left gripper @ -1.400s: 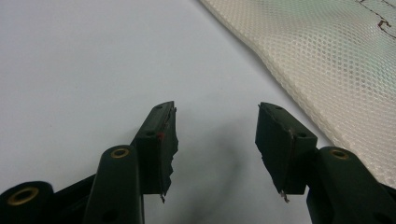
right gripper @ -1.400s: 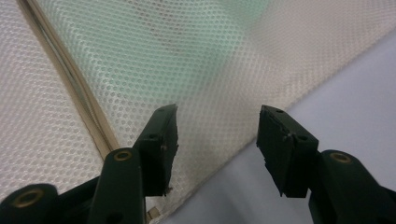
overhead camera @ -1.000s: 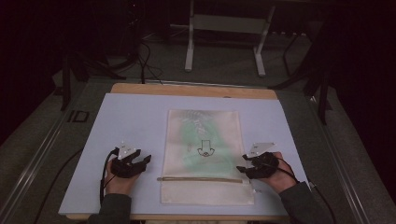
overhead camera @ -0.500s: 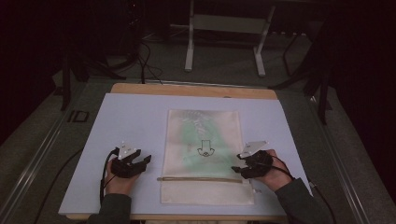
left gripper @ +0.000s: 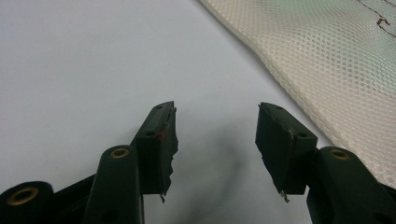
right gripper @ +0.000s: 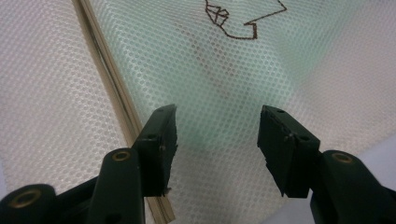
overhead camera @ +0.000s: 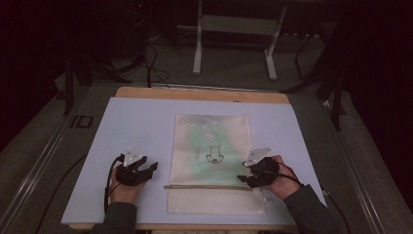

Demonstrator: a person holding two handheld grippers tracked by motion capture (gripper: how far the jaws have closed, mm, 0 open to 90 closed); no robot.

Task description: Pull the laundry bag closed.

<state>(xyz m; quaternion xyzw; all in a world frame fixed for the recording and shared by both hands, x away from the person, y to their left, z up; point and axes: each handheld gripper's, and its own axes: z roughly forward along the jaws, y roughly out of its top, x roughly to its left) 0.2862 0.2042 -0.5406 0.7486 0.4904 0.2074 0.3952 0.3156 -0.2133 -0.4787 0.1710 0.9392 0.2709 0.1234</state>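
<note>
High view: a pale mesh bag (overhead camera: 214, 163) lies flat on the light surface (overhead camera: 136, 122), its long axis running from the near edge toward the far edge, a little right of the middle. A tan zipper line (overhead camera: 209, 186) crosses it side to side close to its near end, and a green item shows faintly through the mesh farther up. The right gripper (overhead camera: 245, 179) sits at the bag's right edge, level with the zipper and overlapping the fabric, while the left gripper (overhead camera: 152, 168) rests on bare surface just beside the bag's left edge, apart from it; the right one is plainly the nearer to the zipper. Left gripper view: the left gripper (left gripper: 215, 135) has its jaws spread wide with nothing between them, the surface (left gripper: 93, 70) under them, and the mesh bag (left gripper: 327, 60) slanting off to the upper right, just beyond the right-hand jaw. Right gripper view: the right gripper (right gripper: 217, 135) also stands with jaws well apart and empty, hovering directly over the mesh bag (right gripper: 224, 70); the zipper line (right gripper: 109, 79) runs diagonally and passes under or just beside the left-hand jaw, so the zipper lies to that side of the gap, not centred in it. I judge the coming move needs a small shift toward that line before closing.
</note>
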